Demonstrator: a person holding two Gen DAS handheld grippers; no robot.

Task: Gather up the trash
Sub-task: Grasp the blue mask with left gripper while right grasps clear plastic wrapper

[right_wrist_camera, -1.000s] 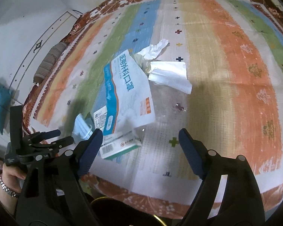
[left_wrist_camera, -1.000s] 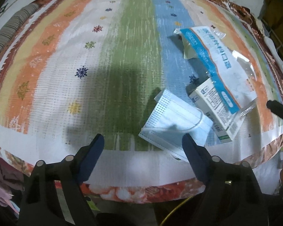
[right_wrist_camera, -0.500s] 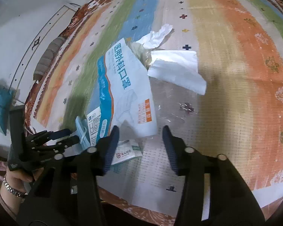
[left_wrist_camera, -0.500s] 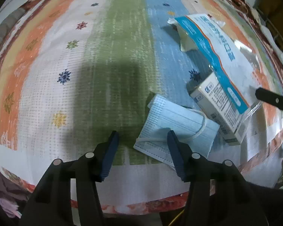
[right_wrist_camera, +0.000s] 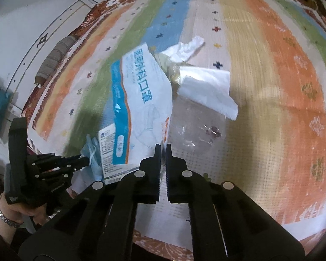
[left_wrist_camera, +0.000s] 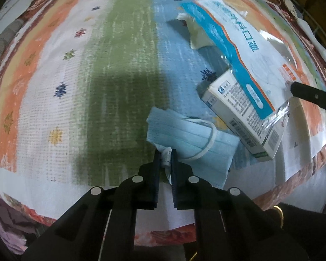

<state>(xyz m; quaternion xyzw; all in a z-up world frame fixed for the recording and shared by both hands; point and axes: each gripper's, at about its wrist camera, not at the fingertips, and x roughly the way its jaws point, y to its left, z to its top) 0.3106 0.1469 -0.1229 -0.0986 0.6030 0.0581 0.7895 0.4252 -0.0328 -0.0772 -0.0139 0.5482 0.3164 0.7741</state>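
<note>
A light blue face mask (left_wrist_camera: 191, 137) lies near the front edge of the striped cloth. My left gripper (left_wrist_camera: 164, 154) is shut on its near corner. The mask also shows in the right wrist view (right_wrist_camera: 93, 154). A white and blue mask package (right_wrist_camera: 141, 102) lies over a small white box (left_wrist_camera: 239, 117). My right gripper (right_wrist_camera: 163, 150) is shut on the package's near clear-plastic edge. Crumpled white tissue (right_wrist_camera: 206, 87) lies beyond the package.
The striped cloth (right_wrist_camera: 271, 87) covers a table whose front edge runs just under both grippers. A clear plastic wrapper (right_wrist_camera: 202, 130) lies right of the package. The right gripper's finger (left_wrist_camera: 310, 95) reaches in at the left wrist view's right side.
Both grippers moved forward and closed: the left onto the mask's corner, the right onto the package's edge. Both were wide open a second ago.
</note>
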